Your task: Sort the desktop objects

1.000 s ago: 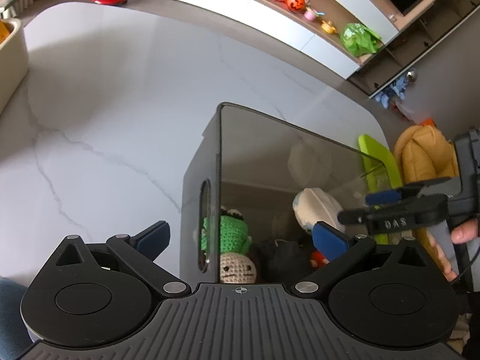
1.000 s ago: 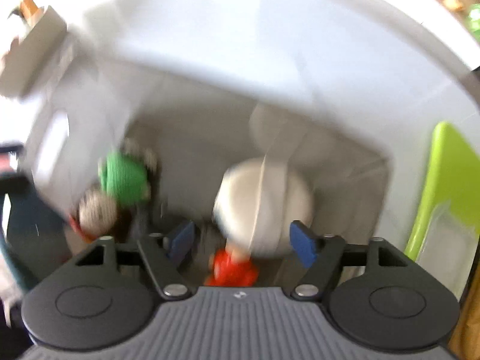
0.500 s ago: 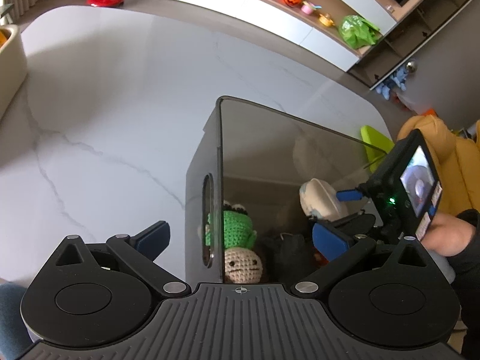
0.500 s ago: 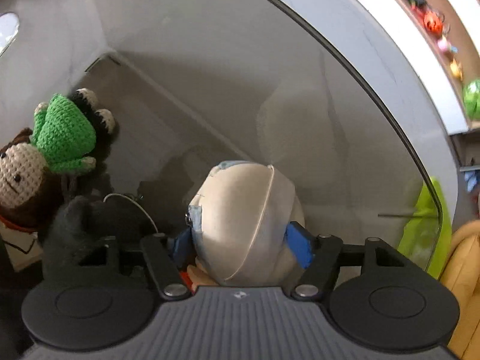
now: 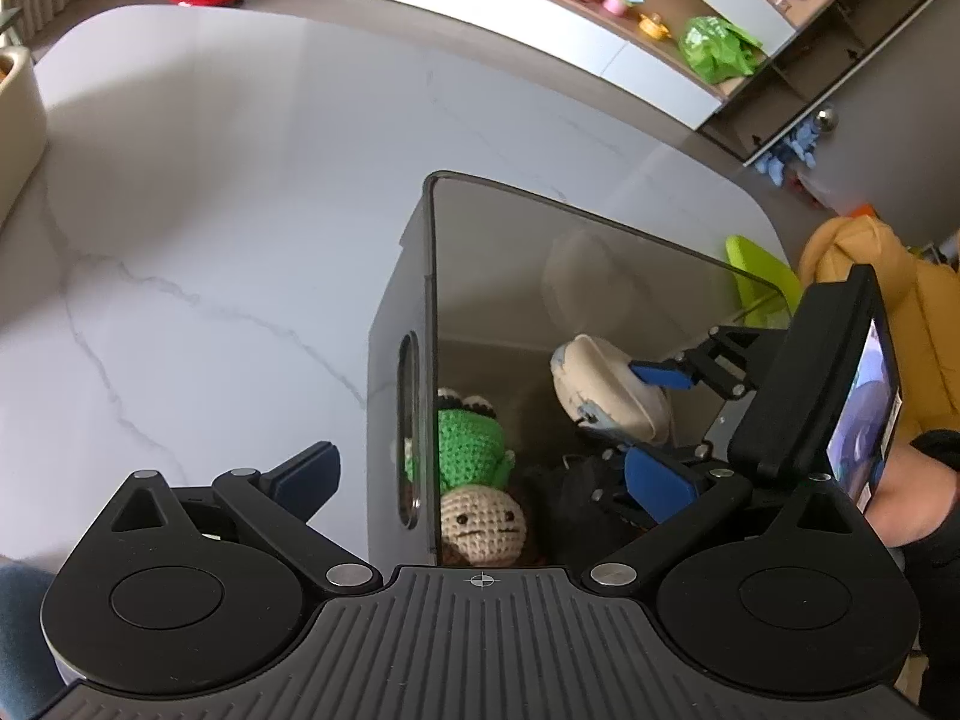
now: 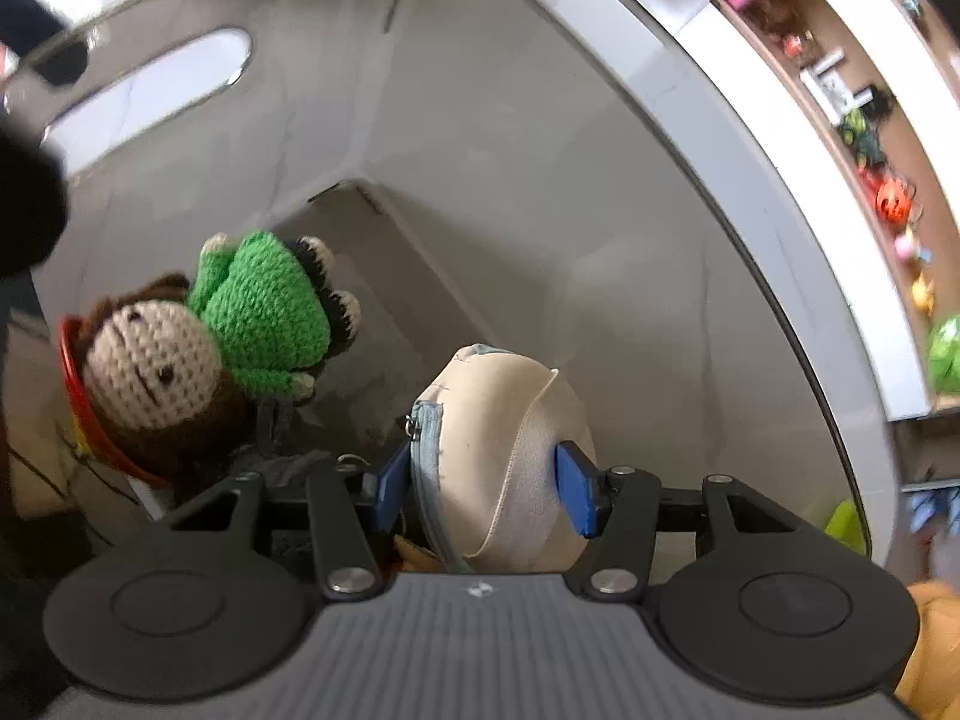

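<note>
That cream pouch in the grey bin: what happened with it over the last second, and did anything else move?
The right gripper reached down into the grey bin and closed its fingers on the cream pouch, which now looks tilted and slightly raised. The left gripper stayed open, straddling the bin's near wall. The crochet doll and the marble table stayed as they were.

Right gripper (image 6: 486, 495) clamps cream pouch (image 6: 504, 462) — inside grey bin (image 6: 540, 150).
</note>
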Demonstrator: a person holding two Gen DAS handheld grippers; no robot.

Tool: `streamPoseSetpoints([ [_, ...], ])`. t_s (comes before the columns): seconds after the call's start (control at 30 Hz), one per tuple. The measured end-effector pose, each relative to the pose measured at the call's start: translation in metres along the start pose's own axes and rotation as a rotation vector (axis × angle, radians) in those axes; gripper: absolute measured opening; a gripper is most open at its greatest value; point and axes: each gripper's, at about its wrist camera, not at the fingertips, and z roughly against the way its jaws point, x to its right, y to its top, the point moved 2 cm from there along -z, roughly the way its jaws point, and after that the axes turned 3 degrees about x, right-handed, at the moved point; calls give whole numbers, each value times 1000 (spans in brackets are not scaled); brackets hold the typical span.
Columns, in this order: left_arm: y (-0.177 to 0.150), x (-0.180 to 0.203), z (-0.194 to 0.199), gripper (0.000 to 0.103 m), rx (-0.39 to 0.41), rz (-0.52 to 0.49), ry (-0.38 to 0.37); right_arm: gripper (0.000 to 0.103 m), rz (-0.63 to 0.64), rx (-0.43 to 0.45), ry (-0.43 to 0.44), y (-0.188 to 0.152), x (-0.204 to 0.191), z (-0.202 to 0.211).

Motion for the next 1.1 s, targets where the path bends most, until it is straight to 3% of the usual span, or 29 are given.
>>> streamPoseSetpoints([
  [0.13, 1, -4, 2, 103, 9, 14, 6, 57, -4, -6, 6, 0, 5, -1],
  [0.3, 2, -6, 2, 103, 8, 16, 19, 71, -94, -8, 33, -1, 23, 2],
  [0.5, 6, 2, 2, 103, -25, -50, 38, 73, -312, -39, 145, -14, 60, 15],
  [0.6, 13, 2, 2, 103, -59, -51, -3, 73, -475, 16, 220, -32, 86, 33],
  [0.73, 22, -10, -9, 103, -77, 41, -56, 76, -721, 156, 380, -69, 120, 61],
  [0.83, 21, -11, -21, 103, -100, 70, -81, 78, -860, 205, 477, -96, 137, 71],
  [0.93, 18, -1, -24, 103, -99, 31, -68, 78, -903, 184, 512, -106, 140, 67],
  [1.1, 14, 21, -14, 103, -47, -119, 66, 79, -818, 145, 505, -84, 122, 57],
])
